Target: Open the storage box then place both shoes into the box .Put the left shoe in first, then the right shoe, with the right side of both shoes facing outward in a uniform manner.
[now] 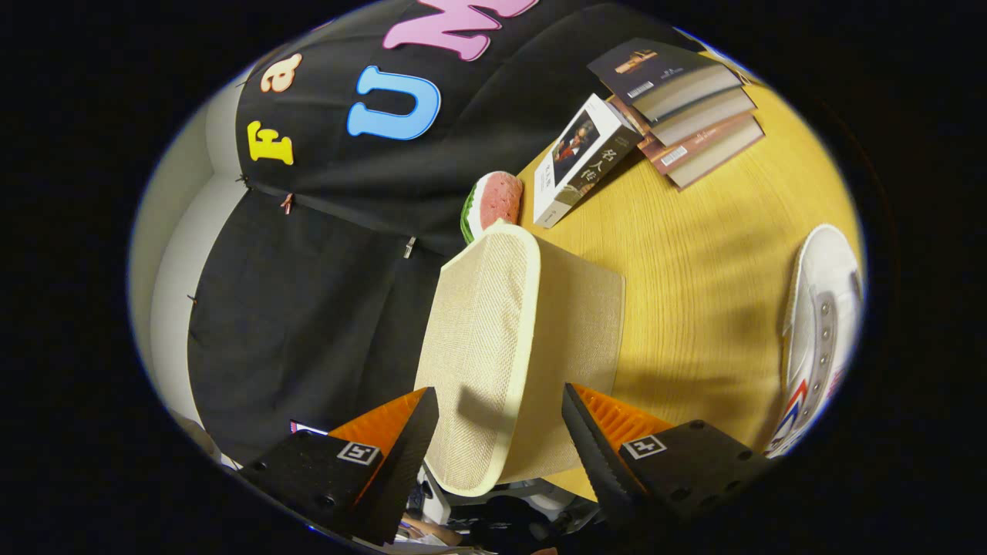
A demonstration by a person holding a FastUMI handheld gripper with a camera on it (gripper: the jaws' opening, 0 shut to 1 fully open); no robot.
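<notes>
While the tool (500,412) is gaping wide, we are seeing the beige woven storage box (501,347) sitting between its spread fingers, neither one pressing it. A white shoe (821,324) is lying well apart on the wooden surface (694,254) (books (678,108) are stacked beyond the box).

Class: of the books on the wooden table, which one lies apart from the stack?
The white-covered book beside the watermelon slice toy; the other books are stacked, overlapping.
</notes>
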